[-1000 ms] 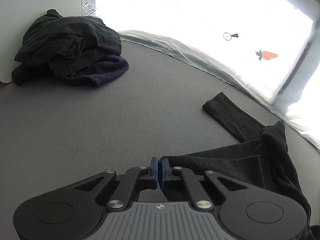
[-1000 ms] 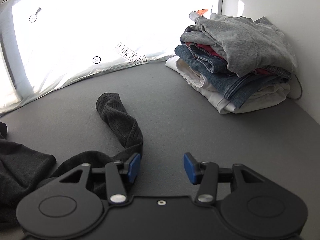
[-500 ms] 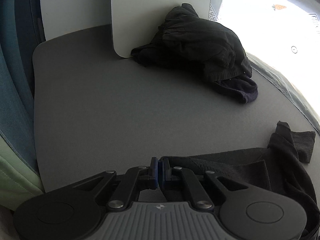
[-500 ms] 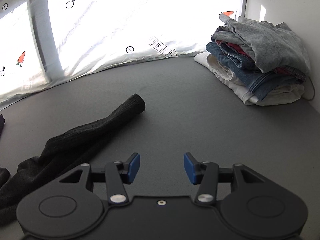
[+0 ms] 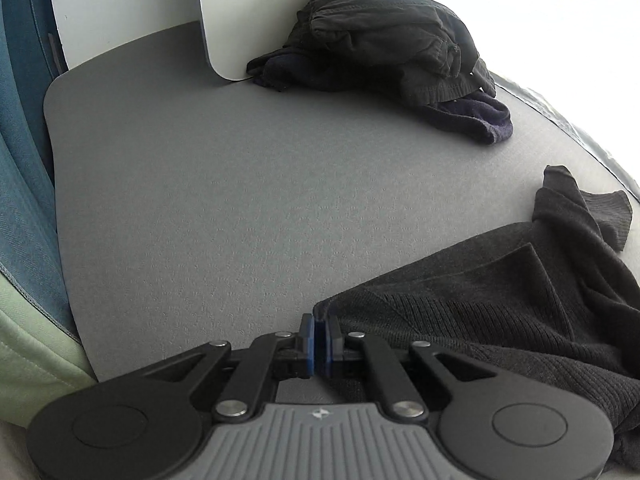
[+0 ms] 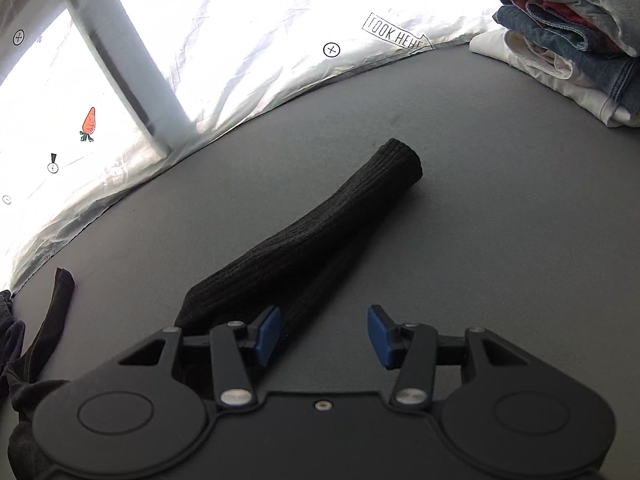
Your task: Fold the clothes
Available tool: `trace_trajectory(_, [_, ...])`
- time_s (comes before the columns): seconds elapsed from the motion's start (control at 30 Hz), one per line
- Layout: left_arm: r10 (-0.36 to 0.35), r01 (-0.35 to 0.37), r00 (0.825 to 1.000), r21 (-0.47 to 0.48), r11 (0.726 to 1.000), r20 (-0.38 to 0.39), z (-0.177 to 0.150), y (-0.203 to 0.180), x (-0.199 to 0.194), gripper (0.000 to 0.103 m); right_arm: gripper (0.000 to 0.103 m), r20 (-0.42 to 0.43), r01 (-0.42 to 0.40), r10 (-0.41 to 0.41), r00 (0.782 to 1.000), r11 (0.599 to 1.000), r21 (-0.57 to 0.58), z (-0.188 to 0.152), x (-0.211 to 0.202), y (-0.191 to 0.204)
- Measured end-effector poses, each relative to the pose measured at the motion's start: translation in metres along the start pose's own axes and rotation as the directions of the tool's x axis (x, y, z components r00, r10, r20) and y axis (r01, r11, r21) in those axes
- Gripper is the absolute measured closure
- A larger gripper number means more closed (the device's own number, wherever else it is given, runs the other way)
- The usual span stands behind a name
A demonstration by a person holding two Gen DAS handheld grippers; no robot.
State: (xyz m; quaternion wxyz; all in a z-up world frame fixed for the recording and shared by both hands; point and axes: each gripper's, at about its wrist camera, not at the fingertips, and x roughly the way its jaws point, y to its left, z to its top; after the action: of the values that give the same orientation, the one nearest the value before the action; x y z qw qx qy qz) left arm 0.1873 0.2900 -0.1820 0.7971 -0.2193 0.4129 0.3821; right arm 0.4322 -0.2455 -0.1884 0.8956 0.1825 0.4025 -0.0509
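A black knit sweater (image 5: 500, 300) lies spread on the grey table surface (image 5: 240, 200). My left gripper (image 5: 320, 340) is shut on the sweater's near corner edge. In the right wrist view one sweater sleeve (image 6: 320, 232) stretches away towards the far right. My right gripper (image 6: 324, 332) is open and empty, low over the table, with its left finger pad (image 6: 268, 330) beside the sleeve's base.
A heap of dark unfolded clothes (image 5: 384, 36) lies at the back by a white panel (image 5: 240, 12). A stack of folded clothes (image 6: 572, 36) stands at the far right. A bright printed curtain (image 6: 240, 60) borders the far edge of the table. Blue-green fabric (image 5: 20, 200) hangs at the left.
My left gripper has swung left with the sweater corner held, pulling the cloth out. My right gripper has turned left and the sleeve now lies straighter in front of it.
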Motion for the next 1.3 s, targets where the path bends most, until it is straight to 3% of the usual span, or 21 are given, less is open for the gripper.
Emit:
trace_trajectory(0.23, [-0.01,0.01,1.0,-0.011,1.0,-0.006,0.001,0.002,0.006,0.094,0.063,-0.019,0.075,-0.076,0.997,0.996,-0.042,0.011,0.03,0.016])
trace_trajectory(0.27, [-0.008,0.008,1.0,-0.008,1.0,-0.004,0.0,0.001,0.006,0.094,0.069,-0.02,0.081,-0.082,0.996,0.995,-0.056,0.011,0.032,0.019])
trace_trajectory(0.3, [-0.006,0.006,1.0,-0.009,1.0,-0.001,0.0,0.0,0.006,0.094,0.091,-0.026,0.067,-0.069,0.997,0.996,-0.062,0.01,0.031,0.02])
trace_trajectory(0.33, [-0.004,0.004,1.0,-0.01,1.0,0.001,0.0,0.0,0.006,0.094,0.098,-0.032,0.051,-0.053,0.998,0.997,-0.061,0.009,0.031,0.019])
trace_trajectory(0.53, [0.003,-0.003,1.0,-0.012,1.0,0.007,-0.001,-0.001,0.005,0.094,0.1,0.06,0.07,-0.063,0.996,0.991,-0.112,-0.001,-0.004,0.012])
trace_trajectory(0.7, [0.008,-0.008,1.0,-0.001,1.0,0.012,-0.001,-0.002,0.004,0.092,0.1,0.176,0.126,-0.104,0.979,0.985,-0.117,-0.005,-0.059,-0.011])
trace_trajectory(0.9, [0.007,-0.008,1.0,0.03,1.0,0.014,-0.005,-0.005,0.002,0.092,0.101,0.326,0.214,-0.181,0.928,0.974,-0.07,-0.001,-0.131,-0.047])
trace_trajectory(1.13, [0.024,-0.027,0.999,0.085,0.996,0.03,-0.011,-0.015,-0.001,0.092,0.103,0.409,0.36,-0.293,0.864,0.928,-0.096,0.002,-0.159,-0.07])
trace_trajectory(1.3, [0.033,-0.036,0.999,0.077,0.996,0.039,-0.013,-0.017,-0.001,0.092,0.103,0.295,0.306,-0.297,0.908,0.952,0.018,0.014,-0.142,-0.105])
